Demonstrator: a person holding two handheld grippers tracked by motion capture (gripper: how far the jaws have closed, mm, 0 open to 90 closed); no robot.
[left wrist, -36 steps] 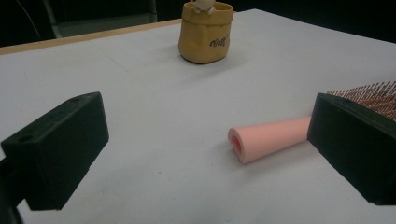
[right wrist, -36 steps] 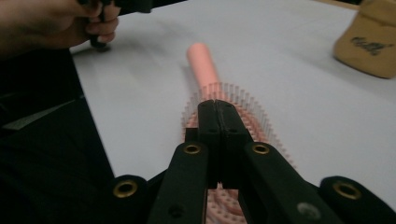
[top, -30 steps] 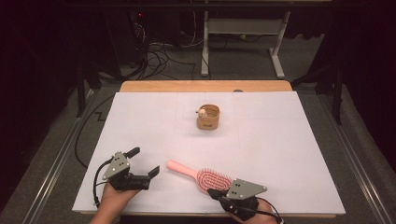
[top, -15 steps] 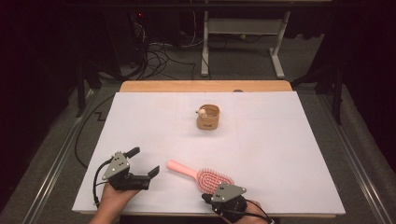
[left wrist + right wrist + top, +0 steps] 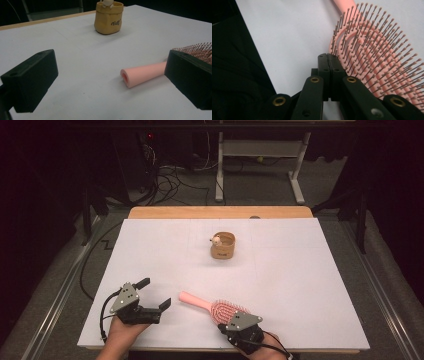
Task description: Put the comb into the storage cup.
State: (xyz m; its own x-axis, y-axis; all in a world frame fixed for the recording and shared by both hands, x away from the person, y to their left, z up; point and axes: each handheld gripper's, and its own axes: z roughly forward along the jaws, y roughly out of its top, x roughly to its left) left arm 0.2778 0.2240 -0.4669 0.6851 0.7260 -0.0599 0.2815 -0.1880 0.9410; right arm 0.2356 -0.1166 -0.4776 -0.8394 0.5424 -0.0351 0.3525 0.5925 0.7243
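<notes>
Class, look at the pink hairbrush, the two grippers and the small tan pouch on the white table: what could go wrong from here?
1. The right gripper is shut with nothing between its jaws, beside the bristles of the pink plastic hairbrush; moving in shut, it may shove the brush instead of gripping it.
2. The brush lies near the front edge of the white table, so a shove might slide it off.
3. The open left gripper flanks the handle and could bump it.

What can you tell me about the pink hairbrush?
The hairbrush is pink and looks like plastic. It has a round smooth handle and an oval head full of thin bristles with little ball tips. It lies flat on the white table, bristles up, near the front edge. The right tongs, shut, sit right at the head's rim.
</notes>
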